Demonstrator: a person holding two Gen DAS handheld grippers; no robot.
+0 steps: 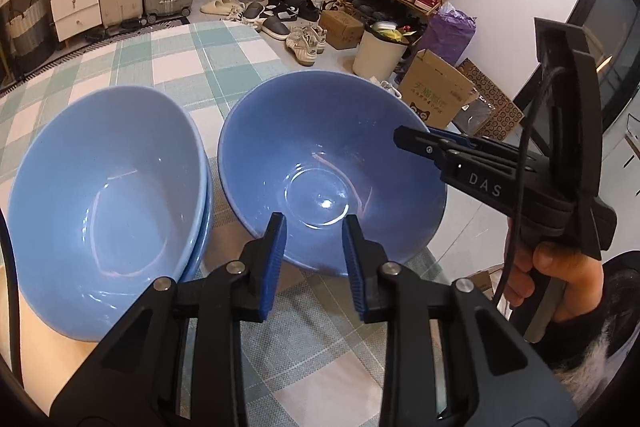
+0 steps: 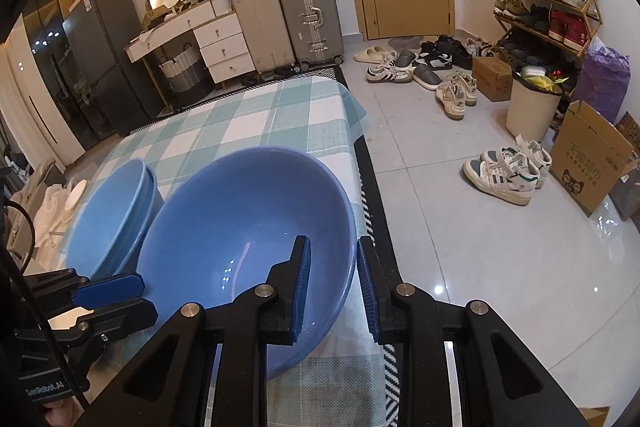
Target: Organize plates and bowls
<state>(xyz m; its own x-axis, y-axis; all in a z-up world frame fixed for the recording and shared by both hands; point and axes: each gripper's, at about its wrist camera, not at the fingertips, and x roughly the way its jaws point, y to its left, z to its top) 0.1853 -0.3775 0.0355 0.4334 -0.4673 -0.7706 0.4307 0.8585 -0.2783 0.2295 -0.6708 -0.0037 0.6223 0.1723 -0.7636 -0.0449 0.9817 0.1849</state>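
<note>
While our right gripper (image 2: 332, 283) straddled the single blue bowl's (image 2: 240, 211) rim unclamped, beside it our left gripper (image 1: 314, 251), marked "GenRobot.AI", hovered wide.

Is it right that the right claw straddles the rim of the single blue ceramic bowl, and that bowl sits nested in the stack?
Not quite. The right claw does straddle the single blue ceramic bowl rim, but that bowl sits beside the stack of blue bowls, not nested, as the right wrist view shows.
</note>
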